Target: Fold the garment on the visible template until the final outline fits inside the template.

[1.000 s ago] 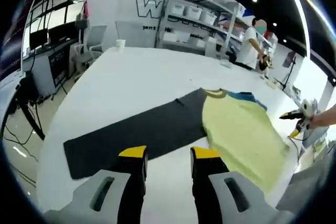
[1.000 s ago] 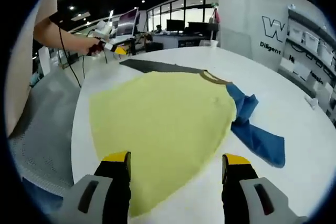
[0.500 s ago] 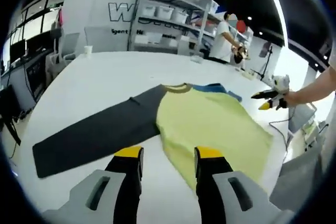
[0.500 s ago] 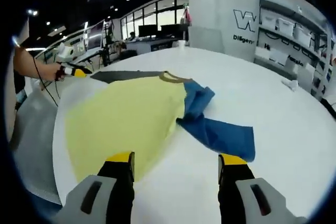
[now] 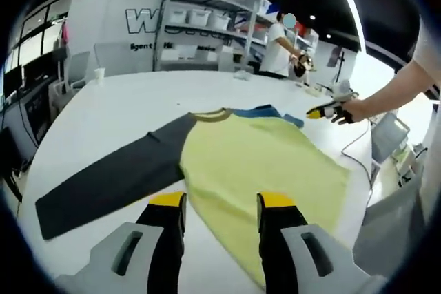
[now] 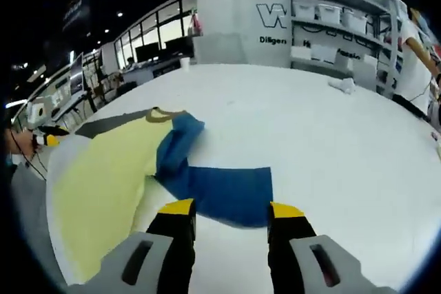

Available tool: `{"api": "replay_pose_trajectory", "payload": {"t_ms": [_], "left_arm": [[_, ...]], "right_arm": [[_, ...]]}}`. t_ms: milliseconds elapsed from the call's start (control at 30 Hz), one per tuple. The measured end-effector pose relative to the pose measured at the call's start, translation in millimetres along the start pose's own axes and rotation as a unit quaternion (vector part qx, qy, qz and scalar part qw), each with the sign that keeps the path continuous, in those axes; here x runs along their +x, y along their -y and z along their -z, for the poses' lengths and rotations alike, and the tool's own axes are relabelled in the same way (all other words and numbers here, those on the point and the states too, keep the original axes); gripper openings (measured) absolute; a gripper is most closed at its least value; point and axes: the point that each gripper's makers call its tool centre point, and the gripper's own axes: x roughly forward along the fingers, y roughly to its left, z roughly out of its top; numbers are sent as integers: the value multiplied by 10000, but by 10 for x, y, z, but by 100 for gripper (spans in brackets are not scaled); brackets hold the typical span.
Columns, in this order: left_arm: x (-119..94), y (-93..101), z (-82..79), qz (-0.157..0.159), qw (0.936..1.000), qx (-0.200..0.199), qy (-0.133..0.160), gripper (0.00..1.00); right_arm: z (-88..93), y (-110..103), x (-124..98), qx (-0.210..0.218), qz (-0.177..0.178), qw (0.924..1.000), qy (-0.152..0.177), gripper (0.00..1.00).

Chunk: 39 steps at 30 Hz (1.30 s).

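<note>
A shirt lies flat on the white table (image 5: 131, 108), with a pale yellow body (image 5: 262, 163), a dark grey sleeve (image 5: 103, 180) and a blue sleeve (image 6: 220, 191). In the left gripper view my left gripper (image 5: 222, 206) stands open just above the yellow body's near edge, with nothing between its jaws. The right gripper (image 5: 324, 110) shows there at the far right, held in a hand over the table edge. In the right gripper view my right gripper (image 6: 231, 210) is open at the blue sleeve's cuff end. The left gripper (image 6: 47, 140) appears small at the far left.
Metal shelving (image 5: 207, 32) with white bins stands against the back wall, and a person (image 5: 279, 46) stands beside it. A paper cup (image 5: 100, 74) sits on the table's far left. A crumpled white item (image 6: 342, 85) lies on the far table. Desks with monitors (image 6: 148, 53) line the windows.
Both cameras have swung. My left gripper has moved from the grey sleeve toward the yellow body. My right gripper has moved from the yellow hem over to the blue sleeve's end and narrowed.
</note>
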Motion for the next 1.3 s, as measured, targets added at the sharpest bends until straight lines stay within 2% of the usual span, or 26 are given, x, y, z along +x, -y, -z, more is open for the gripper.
{"api": "replay_pose_trajectory", "payload": {"t_ms": [33,67,133,267,500,600,700,733,800,867,1300], "left_arm": [[-1,17,2,4,10000,33,-20,41],[-1,22,5,7,10000,54,-31,41],[-1,40,3,10,9999,92,-45,40],[-1,36,2,-8,9999,108,-78,40],[6,72,-11,-30,9998,147,-131,39],[18,86,-7,-30,9998,147,-153,39],[27,110,-15,-21,9997,151,-169,39],[32,115,-20,-20,9997,153,-170,39],[37,126,-30,-15,9997,153,-166,39],[35,130,-41,-16,9997,172,-167,38],[-31,147,-71,-41,9996,230,-186,36]], "right_arm": [[8,40,27,17,52,10000,-43,32],[81,110,43,41,187,9994,-297,29],[58,148,103,12,212,9994,-275,25],[179,245,196,73,363,9974,-611,21],[280,312,276,233,546,9944,-872,15],[250,325,293,211,535,9947,-847,12],[256,225,276,-223,478,9941,-951,7],[260,169,266,-207,480,9941,-950,6],[246,174,252,-486,525,9930,-941,2],[246,138,251,-575,490,9927,-942,0],[292,353,25,-347,888,9921,-820,0]]}}
